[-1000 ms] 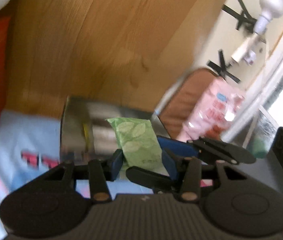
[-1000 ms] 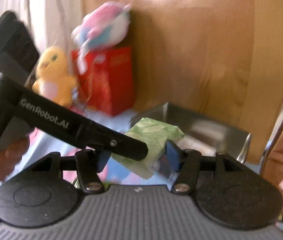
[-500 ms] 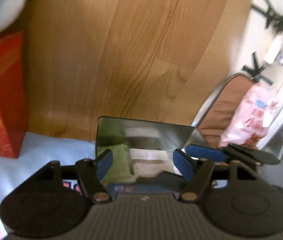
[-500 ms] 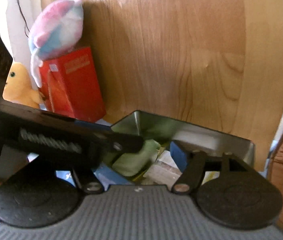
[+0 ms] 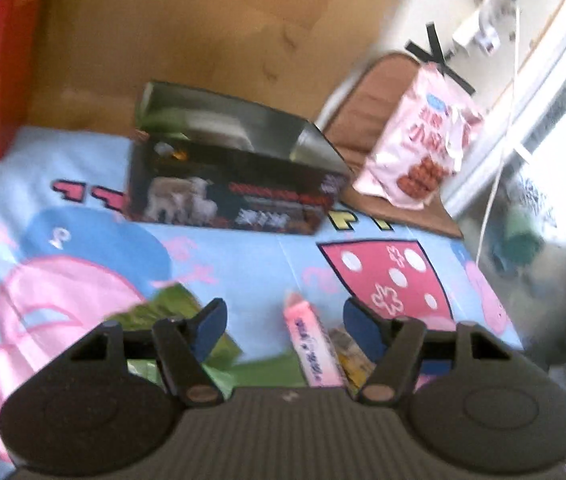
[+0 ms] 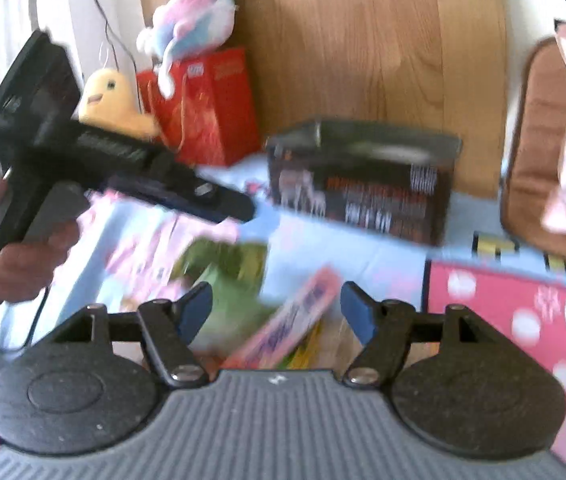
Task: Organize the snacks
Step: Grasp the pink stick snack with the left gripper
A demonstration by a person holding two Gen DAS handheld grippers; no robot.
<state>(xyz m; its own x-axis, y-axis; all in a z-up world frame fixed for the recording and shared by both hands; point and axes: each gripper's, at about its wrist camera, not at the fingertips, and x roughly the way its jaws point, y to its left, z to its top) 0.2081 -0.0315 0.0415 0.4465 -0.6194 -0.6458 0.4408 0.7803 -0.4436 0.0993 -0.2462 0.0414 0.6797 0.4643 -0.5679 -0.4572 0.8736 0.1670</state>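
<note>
One open metal tin [image 5: 235, 184] stands on the cartoon-print desk [image 5: 243, 264]. Loose snacks near the camera: two green packets [image 5: 163, 312] as far as the blur allows, one pink stick pack [image 5: 311, 352], and one yellowish wrapper [image 5: 349, 354] beside it. One big pink bag of snacks [image 5: 419, 148] leans on one brown cushion [image 5: 367, 108]. One red box [image 6: 211, 108] carries one pastel plush toy [image 6: 191, 16]; one yellow plush chick [image 6: 113, 100] sits beside it. Two grippers are in play: the left gripper [image 5: 283, 326] and the right gripper [image 6: 275, 306].
</note>
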